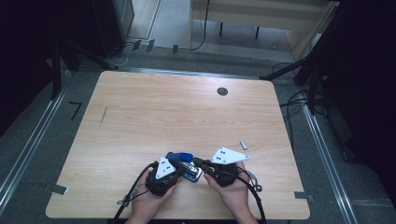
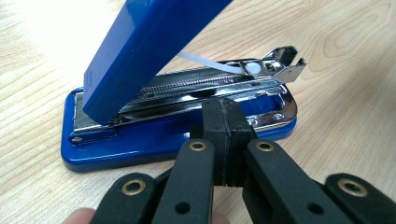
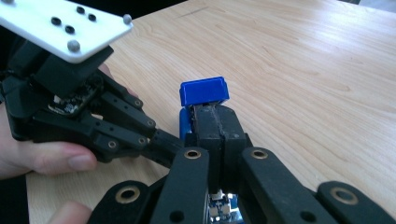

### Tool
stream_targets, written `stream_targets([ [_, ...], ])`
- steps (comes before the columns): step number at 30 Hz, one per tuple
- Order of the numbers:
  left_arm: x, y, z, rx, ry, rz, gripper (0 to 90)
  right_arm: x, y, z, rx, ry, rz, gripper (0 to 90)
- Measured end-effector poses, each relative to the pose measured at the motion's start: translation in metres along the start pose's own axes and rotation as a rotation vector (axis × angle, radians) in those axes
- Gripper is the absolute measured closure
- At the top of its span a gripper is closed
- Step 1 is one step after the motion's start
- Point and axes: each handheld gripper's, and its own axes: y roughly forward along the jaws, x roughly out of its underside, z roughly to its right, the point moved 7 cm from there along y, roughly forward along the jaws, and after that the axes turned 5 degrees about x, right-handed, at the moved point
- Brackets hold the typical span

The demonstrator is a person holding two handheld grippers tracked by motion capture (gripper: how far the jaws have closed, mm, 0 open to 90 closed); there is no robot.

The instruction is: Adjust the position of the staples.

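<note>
High view: pale wood table, grey floor, both grippers clenched beside blue stapler.

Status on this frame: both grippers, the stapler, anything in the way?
Left gripper shut, at stapler's side rail. Right gripper shut, at its end. Blue stapler on table, lid up. Small metal piece lies clear.
</note>
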Motion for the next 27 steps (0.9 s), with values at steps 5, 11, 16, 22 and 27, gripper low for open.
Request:
stream_targets([
  [5,0.0,0.0,0.0,-0.002,0.003,-0.002,90.0,-0.006,0.002,-0.002,0.003,-0.01,0.006,90.0],
  [11,0.0,0.0,0.0,-0.005,0.01,-0.001,90.0,-0.014,0.005,-0.004,-0.002,-0.016,0.01,90.0],
  [16,0.0,0.0,0.001,-0.005,0.016,-0.001,90.0,-0.018,0.007,-0.004,-0.005,-0.021,0.011,90.0],
  [22,0.0,0.0,0.001,-0.007,0.017,-0.001,90.0,-0.025,0.011,-0.005,-0.002,-0.035,0.011,90.0],
  [27,0.0,0.0,0.001,-0.007,0.017,-0.001,90.0,-0.03,0.013,-0.006,-0.006,-0.045,0.008,90.0],
])
